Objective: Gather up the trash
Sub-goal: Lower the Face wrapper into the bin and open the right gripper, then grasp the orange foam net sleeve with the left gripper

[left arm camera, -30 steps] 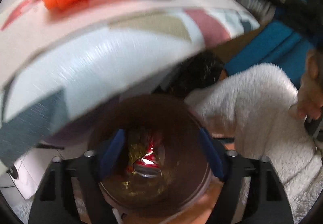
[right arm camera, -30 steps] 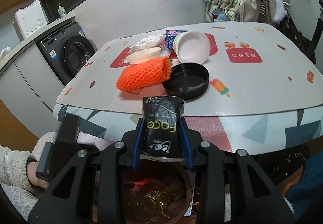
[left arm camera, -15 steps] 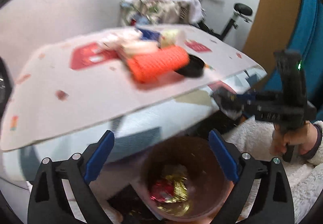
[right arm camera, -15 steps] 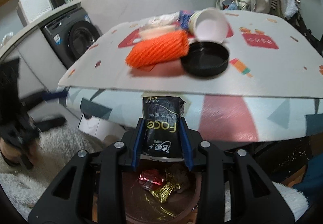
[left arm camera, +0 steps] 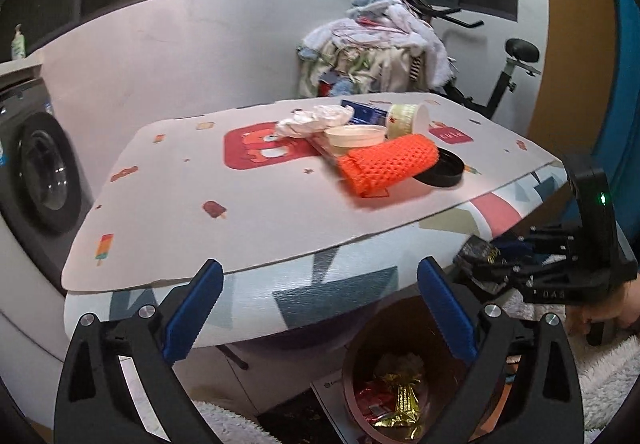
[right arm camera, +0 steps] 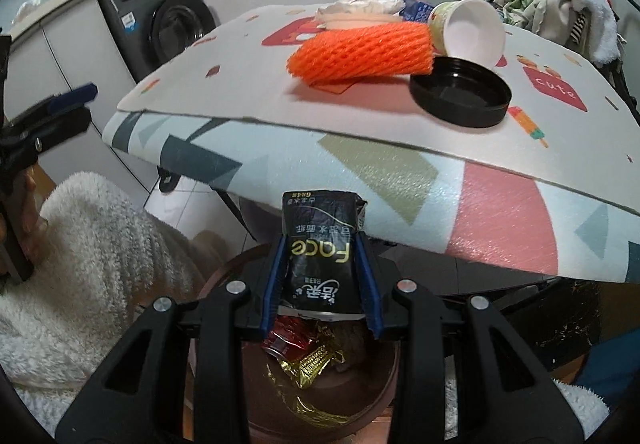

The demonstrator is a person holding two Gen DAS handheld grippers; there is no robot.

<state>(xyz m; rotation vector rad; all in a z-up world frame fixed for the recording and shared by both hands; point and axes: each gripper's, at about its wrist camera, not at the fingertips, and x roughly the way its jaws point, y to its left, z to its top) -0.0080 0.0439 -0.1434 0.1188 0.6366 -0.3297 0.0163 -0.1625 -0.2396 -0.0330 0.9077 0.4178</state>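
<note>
Right now the right gripper (right arm camera: 320, 284) is clamped on a black pack (right arm camera: 320, 248), a soft tissue-type packet printed "Face", its 2 blue pads pressing the pack's sides at lower centre of the right wrist view. Directly beneath it sits the brown bin (right arm camera: 384, 400), already holding red and gold wrappers (right arm camera: 308, 356). In the left wrist view the same pack (left arm camera: 478, 256) shows at right, just below the table edge and above the bin (left arm camera: 352, 372) at the bottom. The pack looks light and squashy, a crinkly film with a torn top; it gives under the pads, so a hold across its middle seems secure, and I judge it will simply fall once released. The left gripper (left arm camera: 320, 308) has just been opening and its jaws stand wide with nothing between them, aimed at the table (left arm camera: 200, 179). Left there, in the upper half of both views, are an orange foam net (left arm camera: 386, 163), a black lid (left arm camera: 448, 171) touching it, a tipped paper cup (left arm camera: 406, 119), a shallow bowl (left arm camera: 354, 135) and crumpled tissue (left arm camera: 316, 117). The net should be featherlight and springy, best pinched across its width; the cup is thin-walled and easily crushed, so I would take it by the rim.
</note>
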